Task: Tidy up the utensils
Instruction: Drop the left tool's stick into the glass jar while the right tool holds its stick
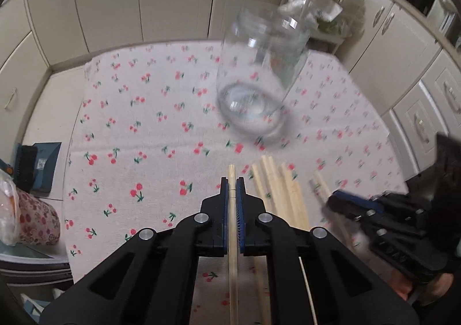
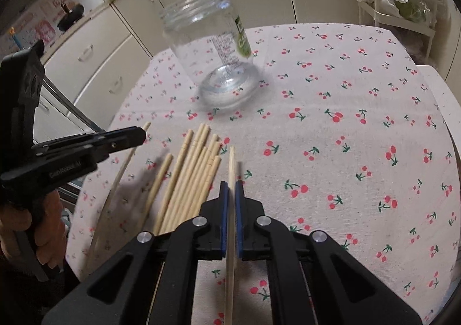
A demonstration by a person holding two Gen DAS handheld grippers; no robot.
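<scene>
With a single chopstick pinched in each tool, the step in hand, as I judge it, is to carry both sticks to the glass jar (image 2: 213,48) standing upright and empty on the far side of the table (image 2: 360,152). My left tool (image 1: 232,184) is clamped shut on one chopstick (image 1: 232,238), which runs straight back between the blue pads and pokes a little past their tips. My right tool (image 2: 231,186) is likewise closed on its own chopstick (image 2: 230,253), held the same way. To do this well I should lift each stick clear of the loose bundle of chopsticks (image 2: 193,175) lying on the cherry-print cloth near me, then tip the stick steeply so its end points down at the jar's mouth before I let go; one stick at a time seems safer, since the mouth is narrow and the jar is light enough to be knocked over. Both tools point forward and steeply down at the cloth. From the right wrist view my left tool sits to the left of the bundle, my hand (image 2: 17,227) wrapped round its grip; the bundle lies between the two tools.
</scene>
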